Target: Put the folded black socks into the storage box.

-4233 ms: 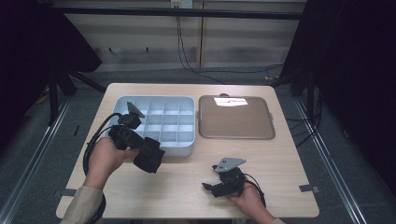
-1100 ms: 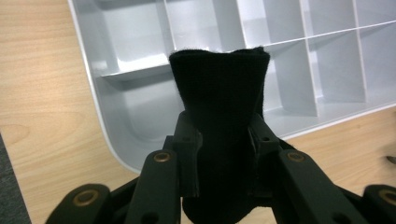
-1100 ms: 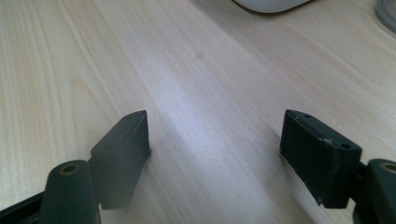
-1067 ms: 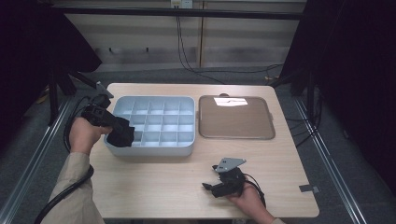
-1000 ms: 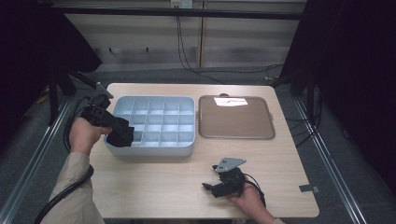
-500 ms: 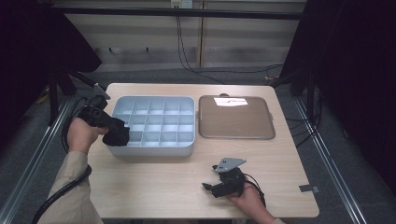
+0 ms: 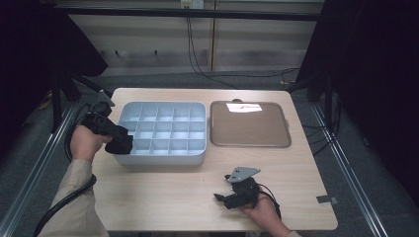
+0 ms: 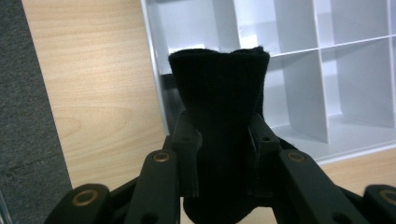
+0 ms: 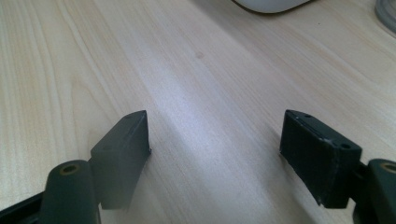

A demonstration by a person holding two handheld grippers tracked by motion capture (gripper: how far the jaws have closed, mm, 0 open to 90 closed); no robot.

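My left gripper (image 7: 118, 143) is at the left rim of a pale blue compartment tray (image 7: 163, 103), shut on a folded black cloth (image 7: 122, 144). In the left gripper view the black cloth (image 8: 219, 84) stands up between the pads of my left gripper (image 8: 223, 140), and its top hangs over the tray's left wall (image 8: 153, 70) and an end compartment. The compartments that I can see are empty. My right gripper (image 7: 221, 198) rests low on the table near the front edge. In the right gripper view my right gripper (image 9: 215, 140) is open, with bare wood between its fingers.
A shallow brown tray (image 7: 249, 129) lies right of the compartment tray, with a white label (image 7: 243, 107) near its far edge. The wooden table (image 7: 163, 192) has dark floor and metal rails on both sides. Cables trail from both grippers.
About four seconds ago my left gripper was in front of the compartment tray; it now stands at the tray's left rim, drifting slightly left in the last second. The right gripper has not moved.
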